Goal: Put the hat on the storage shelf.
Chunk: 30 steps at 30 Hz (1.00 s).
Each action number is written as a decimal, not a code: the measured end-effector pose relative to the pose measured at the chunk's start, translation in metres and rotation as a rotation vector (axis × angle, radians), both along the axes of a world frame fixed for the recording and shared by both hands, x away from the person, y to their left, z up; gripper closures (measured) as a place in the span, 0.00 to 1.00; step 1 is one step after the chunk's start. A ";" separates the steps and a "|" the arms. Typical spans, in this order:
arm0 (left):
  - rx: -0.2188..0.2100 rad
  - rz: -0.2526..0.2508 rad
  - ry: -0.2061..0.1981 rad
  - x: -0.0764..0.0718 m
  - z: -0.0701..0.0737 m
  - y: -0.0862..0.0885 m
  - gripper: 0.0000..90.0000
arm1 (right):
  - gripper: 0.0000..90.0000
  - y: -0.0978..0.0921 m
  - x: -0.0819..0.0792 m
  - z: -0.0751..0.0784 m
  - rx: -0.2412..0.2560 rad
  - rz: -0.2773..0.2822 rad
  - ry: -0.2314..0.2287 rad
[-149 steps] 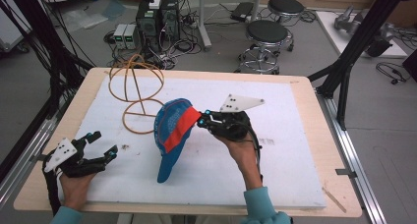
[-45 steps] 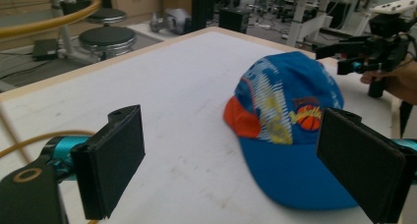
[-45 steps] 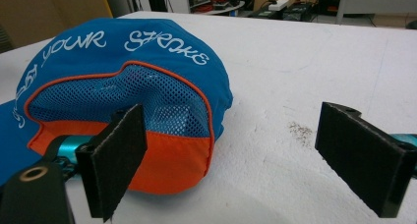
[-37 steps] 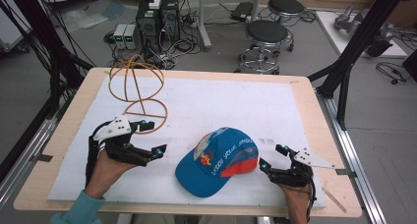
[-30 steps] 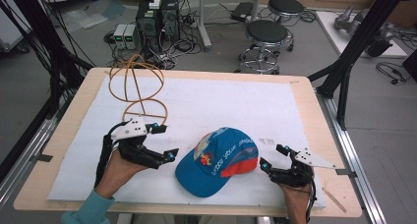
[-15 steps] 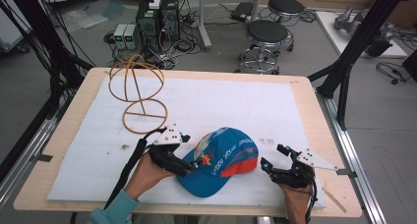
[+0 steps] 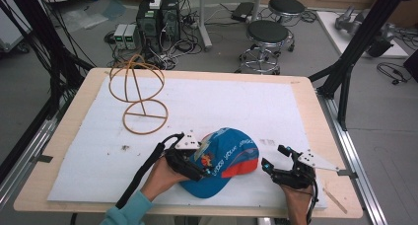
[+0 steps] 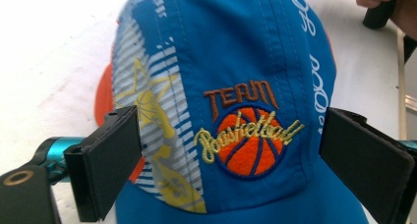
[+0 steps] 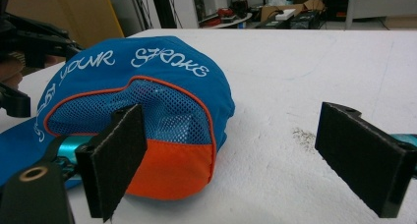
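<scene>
A blue cap (image 7: pixel 224 158) lies crown up on the white mat (image 7: pixel 222 101), near the table's front edge. The left gripper (image 7: pixel 190 163) straddles its front panel, jaws apart. The right gripper (image 7: pixel 276 162) rests beside it, jaws apart.

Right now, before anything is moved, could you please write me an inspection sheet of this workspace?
Surface: wooden table under a white sheet; small dark specks near the cap.
Job's things: blue and orange cap, crown up; wire hat stand upright, bare.
Clutter: nothing seen.
Tools: left tool open, jaws either side of the cap's front; right tool open, apart from the cap.
Cables: black cable trails along the left forearm.
Surroundings: two stools, computer boxes, floor wiring.
</scene>
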State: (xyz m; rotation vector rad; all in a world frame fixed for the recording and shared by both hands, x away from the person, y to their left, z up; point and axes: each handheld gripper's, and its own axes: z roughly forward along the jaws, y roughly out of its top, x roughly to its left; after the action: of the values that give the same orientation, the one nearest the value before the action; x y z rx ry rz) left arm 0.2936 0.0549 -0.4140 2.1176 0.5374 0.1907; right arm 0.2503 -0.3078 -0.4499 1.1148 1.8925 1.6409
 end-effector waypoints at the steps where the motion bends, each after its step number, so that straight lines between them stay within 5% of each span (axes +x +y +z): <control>1: 0.010 -0.004 -0.003 0.000 -0.001 -0.001 0.10 | 0.12 0.000 0.000 0.000 0.001 0.000 0.001; 6: 0.056 -0.010 -0.022 -0.003 -0.007 -0.006 0.16 | 0.12 0.000 0.000 0.000 0.001 0.000 -0.006; 15: 0.041 -0.020 0.032 0.001 -0.008 -0.005 0.40 | 0.12 -0.001 0.000 0.000 0.009 -0.002 -0.007; 21: 0.060 -0.045 -0.002 -0.001 -0.009 -0.005 0.70 | 0.12 -0.001 0.000 0.000 0.007 -0.006 -0.009; 30: 0.050 -0.054 0.011 -0.001 -0.007 -0.004 0.86 | 0.12 -0.001 -0.001 0.000 0.012 -0.006 -0.004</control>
State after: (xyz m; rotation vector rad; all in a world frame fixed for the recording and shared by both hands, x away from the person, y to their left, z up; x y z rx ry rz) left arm 0.2922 0.0513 -0.4214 2.1800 0.4861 0.1630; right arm 0.2497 -0.3089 -0.4501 1.1202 1.8780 1.6516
